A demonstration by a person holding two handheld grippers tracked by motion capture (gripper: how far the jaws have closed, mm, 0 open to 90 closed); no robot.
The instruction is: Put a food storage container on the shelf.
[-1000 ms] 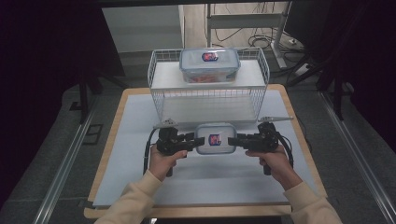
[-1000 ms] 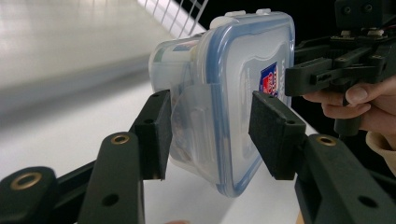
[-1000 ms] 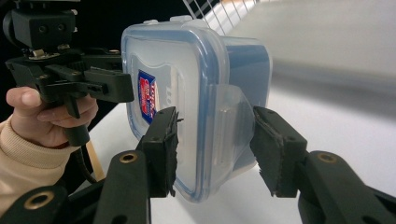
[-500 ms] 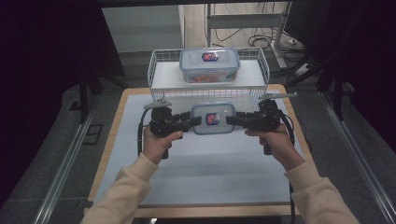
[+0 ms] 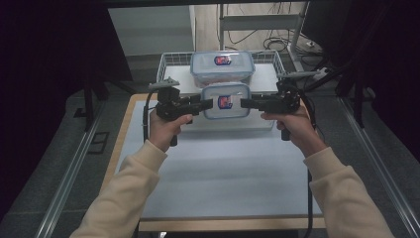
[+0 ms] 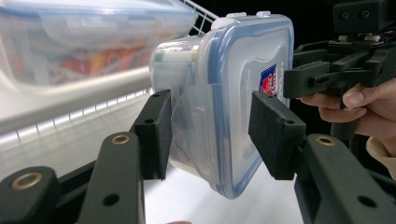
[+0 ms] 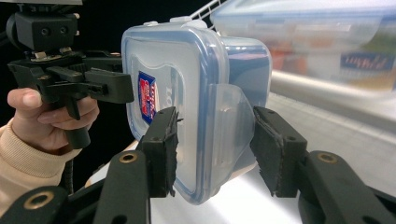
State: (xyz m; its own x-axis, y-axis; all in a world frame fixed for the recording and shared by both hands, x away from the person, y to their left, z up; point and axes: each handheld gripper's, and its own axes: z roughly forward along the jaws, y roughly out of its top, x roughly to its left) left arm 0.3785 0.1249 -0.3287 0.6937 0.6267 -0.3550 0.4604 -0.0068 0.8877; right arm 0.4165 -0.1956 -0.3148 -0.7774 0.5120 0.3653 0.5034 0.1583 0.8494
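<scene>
A lidded plastic box (image 5: 226, 100) hangs above the table (image 5: 218, 168), just in front of a wire basket (image 5: 171, 62) (a second box (image 5: 222, 66) inside), clamped at its ends by the left gripper (image 5: 205, 104) and right gripper (image 5: 246, 103), jaws half-closed on its side latches.

My left gripper (image 6: 208, 128) had its two black jaws on either side of the clear lidded box (image 6: 224, 107), one pad against the base side and the other against the blue-rimmed lid, with the folded latch flap between them. The box was off the white table (image 6: 196, 200), tilted on edge. Beyond the box, my right gripper (image 6: 299, 79) clamped its far end, my fingers (image 6: 355, 105) around the handle. Behind the box, a second lidded container (image 6: 84, 42) sat blurred in the wire basket (image 6: 70, 93).
</scene>
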